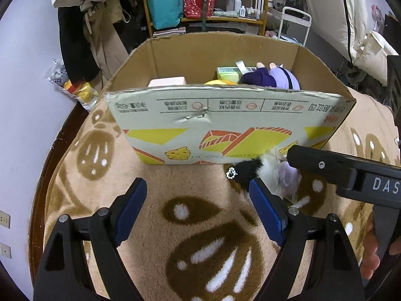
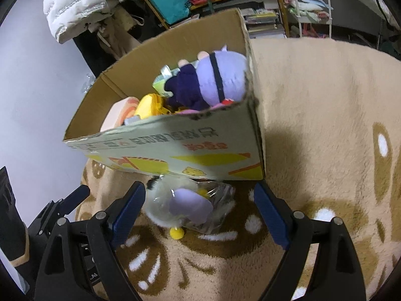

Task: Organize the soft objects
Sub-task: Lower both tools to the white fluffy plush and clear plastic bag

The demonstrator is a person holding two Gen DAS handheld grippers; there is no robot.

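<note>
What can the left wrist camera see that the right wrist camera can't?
Only the left wrist view shows the right gripper from the side, reaching toward the bagged plush, and a sparkly charm on it. Only the right wrist view shows that plush lying between open fingers, with its yellow suction cup. Both show the cardboard box, the purple doll inside it, and the tan blanket.
</note>
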